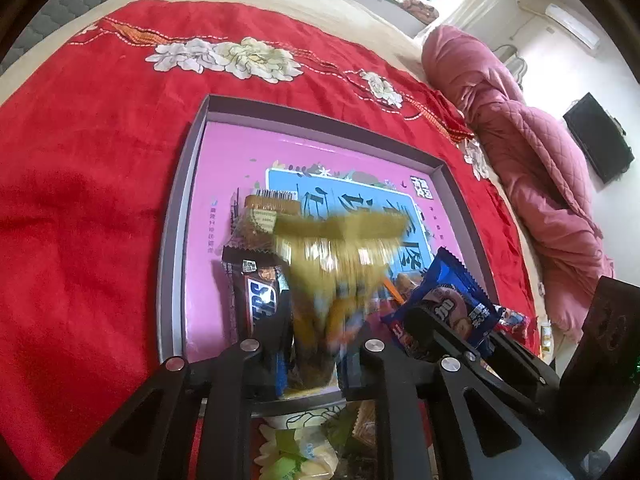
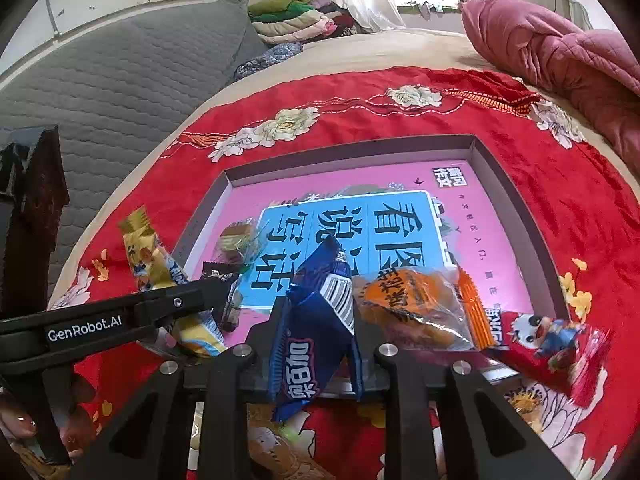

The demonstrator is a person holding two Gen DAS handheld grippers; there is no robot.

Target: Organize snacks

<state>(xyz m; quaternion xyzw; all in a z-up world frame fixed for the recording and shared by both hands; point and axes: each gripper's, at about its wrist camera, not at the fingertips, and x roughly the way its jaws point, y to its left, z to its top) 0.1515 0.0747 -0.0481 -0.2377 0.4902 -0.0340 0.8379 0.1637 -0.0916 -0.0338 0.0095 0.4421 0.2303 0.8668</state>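
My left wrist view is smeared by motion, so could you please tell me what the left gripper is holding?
Observer: A yellow snack packet. It is sharp in the right wrist view, and the left gripper is shut across it.
Operator: Thank you. Does anything lie in the box behind that blur?
Observer: Yes, an orange packet lies in the box, just right of the blue packet that the right gripper holds.

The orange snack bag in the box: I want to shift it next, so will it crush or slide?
The orange snack bag looks thin, clear and puffy over lumpy pieces, so probably light and floppy. Its glossy film on the smooth pink box floor would likely slide easily. A hard squeeze may crush the contents.
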